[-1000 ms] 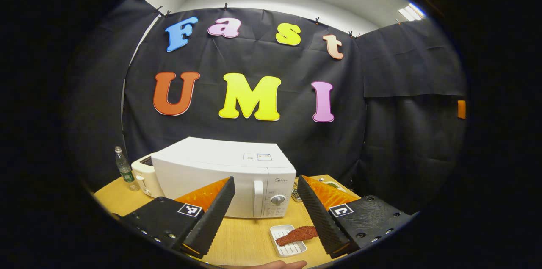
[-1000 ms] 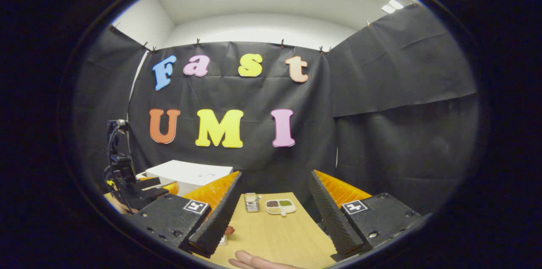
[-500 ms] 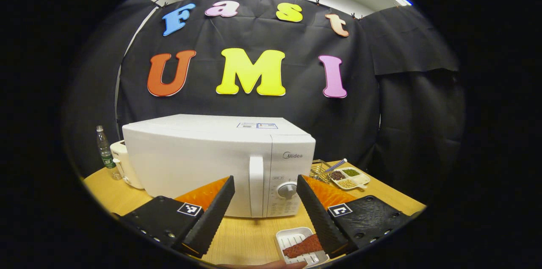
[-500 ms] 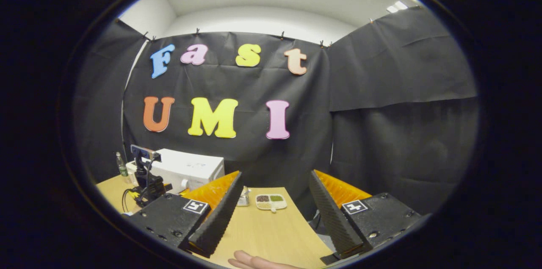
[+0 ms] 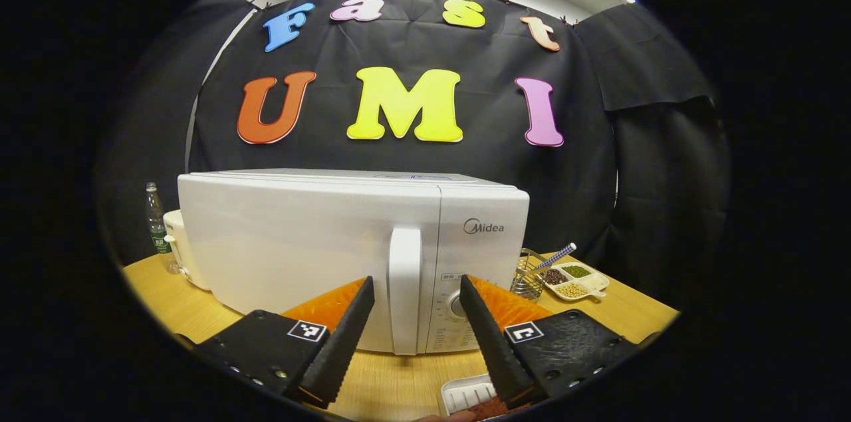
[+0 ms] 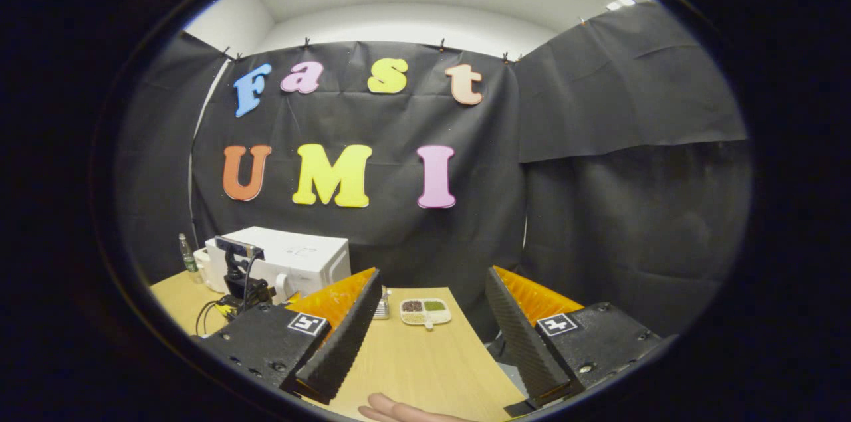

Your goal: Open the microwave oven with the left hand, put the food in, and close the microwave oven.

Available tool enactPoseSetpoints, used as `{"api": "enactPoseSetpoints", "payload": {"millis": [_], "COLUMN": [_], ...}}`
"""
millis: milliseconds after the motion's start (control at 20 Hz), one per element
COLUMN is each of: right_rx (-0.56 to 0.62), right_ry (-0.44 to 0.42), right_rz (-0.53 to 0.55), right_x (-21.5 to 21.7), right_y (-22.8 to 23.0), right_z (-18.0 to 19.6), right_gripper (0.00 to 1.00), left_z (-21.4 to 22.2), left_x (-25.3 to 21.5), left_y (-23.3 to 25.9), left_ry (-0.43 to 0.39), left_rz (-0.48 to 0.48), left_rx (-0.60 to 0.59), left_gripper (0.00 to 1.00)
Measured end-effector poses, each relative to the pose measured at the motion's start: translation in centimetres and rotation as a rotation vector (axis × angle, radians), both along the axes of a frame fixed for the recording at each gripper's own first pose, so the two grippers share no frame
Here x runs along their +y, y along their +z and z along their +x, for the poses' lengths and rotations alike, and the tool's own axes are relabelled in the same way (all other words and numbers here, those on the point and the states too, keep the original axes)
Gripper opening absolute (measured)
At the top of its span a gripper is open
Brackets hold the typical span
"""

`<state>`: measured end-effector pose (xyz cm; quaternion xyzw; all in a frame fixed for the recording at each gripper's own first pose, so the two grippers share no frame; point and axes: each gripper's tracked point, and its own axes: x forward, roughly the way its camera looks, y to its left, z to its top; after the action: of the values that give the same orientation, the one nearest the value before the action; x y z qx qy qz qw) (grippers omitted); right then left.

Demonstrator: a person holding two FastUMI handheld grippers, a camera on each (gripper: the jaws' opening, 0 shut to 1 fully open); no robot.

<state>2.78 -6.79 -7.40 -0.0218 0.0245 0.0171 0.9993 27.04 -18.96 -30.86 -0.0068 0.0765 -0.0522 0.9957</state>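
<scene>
Both fingers of the left tool [image 5: 415,335] flank the microwave handle [image 5: 404,289], untouched.

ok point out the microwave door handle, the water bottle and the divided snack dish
microwave door handle [image 5: 404,289], left gripper view, mid handle
water bottle [image 5: 155,226], left gripper view, its body
divided snack dish [image 5: 575,280], left gripper view, its middle

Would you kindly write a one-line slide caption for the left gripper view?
Left gripper, jaws open, lined up on the closed microwave oven's door handle, food tray below on the table.
</scene>
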Motion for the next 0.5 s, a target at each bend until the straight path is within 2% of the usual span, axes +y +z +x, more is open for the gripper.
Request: {"api": "enactPoseSetpoints", "payload": {"millis": [100, 250, 350, 450, 500], "right_rx": [-0.013, -0.027, -0.034, -0.04, -0.04], "right_ry": [0.002, 0.02, 0.025, 0.027, 0.029], "right_rz": [-0.011, -0.034, -0.031, -0.035, -0.035], "right_x": [-0.1, 0.2, 0.2, 0.1, 0.0], "right_y": [-0.2, -0.2, -0.1, 0.1, 0.0], "right_z": [0.2, 0.0, -0.3, -0.4, -0.5], "right_gripper": [1.0, 1.0, 1.0, 1.0, 1.0], "left_z": [0.5, 1.6, 2.2, 1.4, 1.5], "left_x": [-0.3, 0.8, 1.1, 1.3, 1.2], "left_y": [-0.4, -0.3, -0.9, -1.3, -1.2], "left_ry": [-0.019, 0.0, 0.024, 0.015, 0.018], "left_rz": [-0.004, 0.03, 0.037, 0.062, 0.04], "left_rx": [-0.002, -0.02, -0.013, 0.02, 0.008], "left_gripper": [0.69, 0.62, 0.37, 0.34, 0.36]}}
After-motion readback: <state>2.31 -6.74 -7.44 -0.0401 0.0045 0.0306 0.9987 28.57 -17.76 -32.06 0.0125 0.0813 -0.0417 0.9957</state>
